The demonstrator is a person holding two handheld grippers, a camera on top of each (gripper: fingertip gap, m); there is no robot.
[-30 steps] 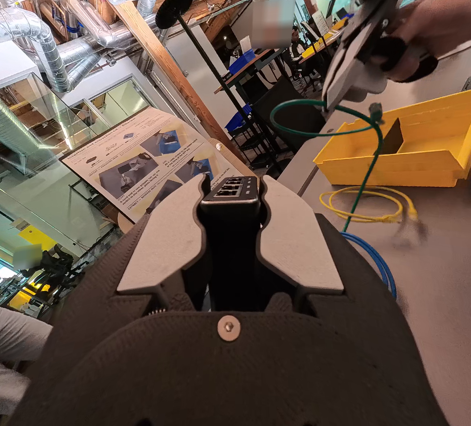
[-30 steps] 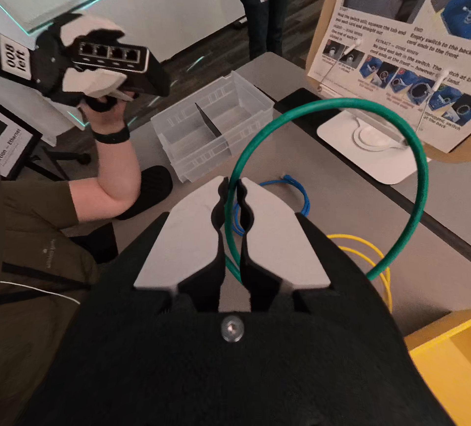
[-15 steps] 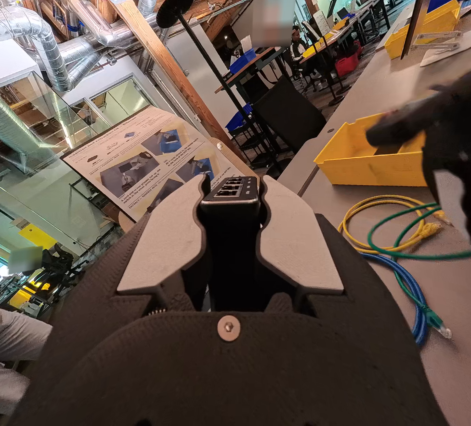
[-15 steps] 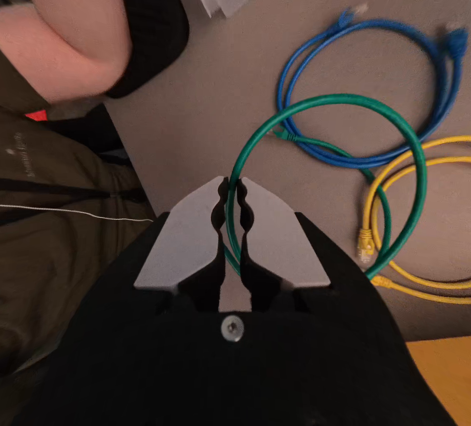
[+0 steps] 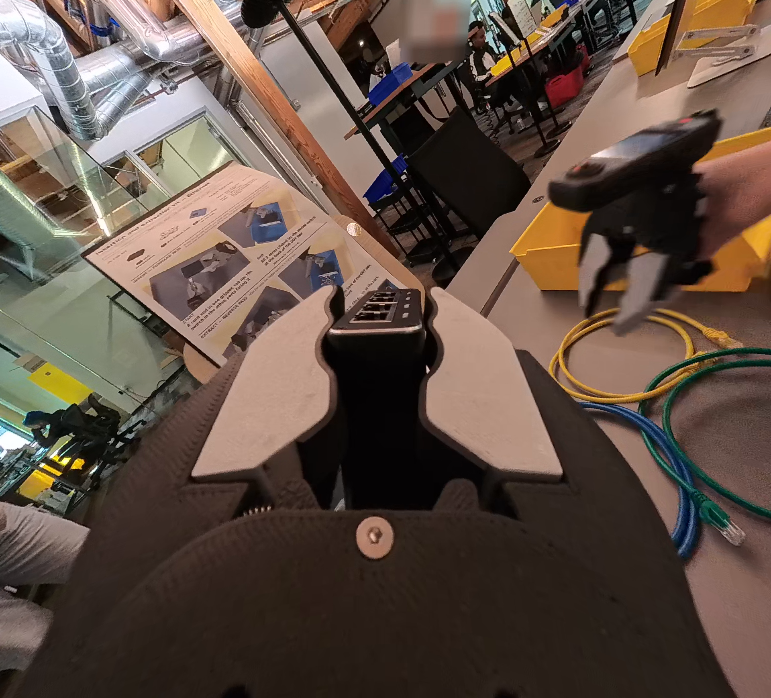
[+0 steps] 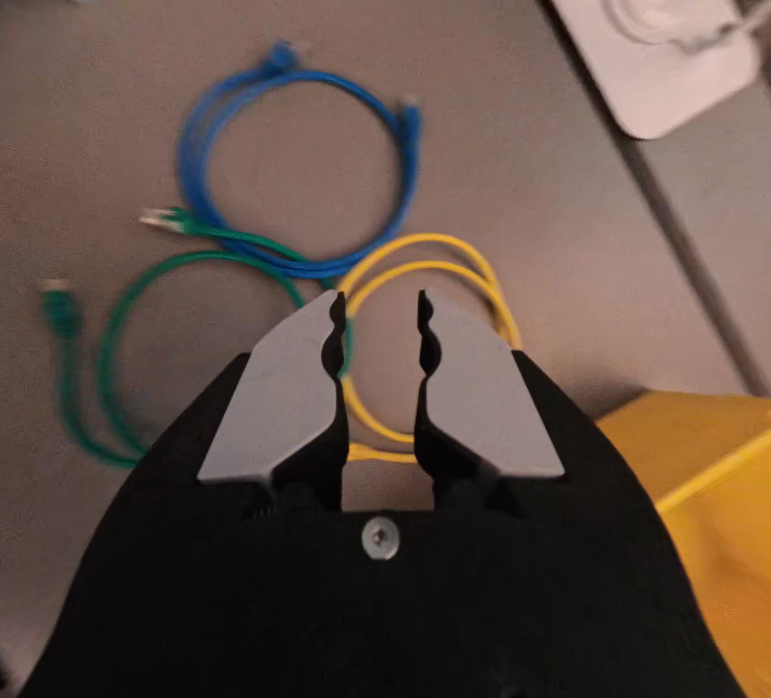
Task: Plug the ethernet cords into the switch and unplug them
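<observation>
My left gripper (image 5: 380,294) is shut on a black ethernet switch (image 5: 377,327) and holds it up in the air with its ports showing. My right gripper (image 6: 381,296) is open and empty, pointing down over the yellow cord (image 6: 417,244); it also shows in the left wrist view (image 5: 613,315), blurred, above the table. The green cord (image 6: 125,327) lies loose on the grey table (image 6: 521,219) with both plugs free. The blue cord (image 6: 200,169) lies coiled beyond it. All three cords also show in the left wrist view: yellow (image 5: 561,369), green (image 5: 663,419), blue (image 5: 651,440).
A yellow bin (image 5: 542,256) stands on the table past the cords, and its corner shows in the right wrist view (image 6: 709,511). A white stand base (image 6: 638,27) holds an instruction board (image 5: 208,260) at the table's far edge. People sit at desks in the background. One gripper's finger ends stand about 30 centimeters off the other's.
My right gripper lowered the green cord to the table, opened and let it go. It now hovers over the yellow cord. The left gripper has kept still with the switch.
</observation>
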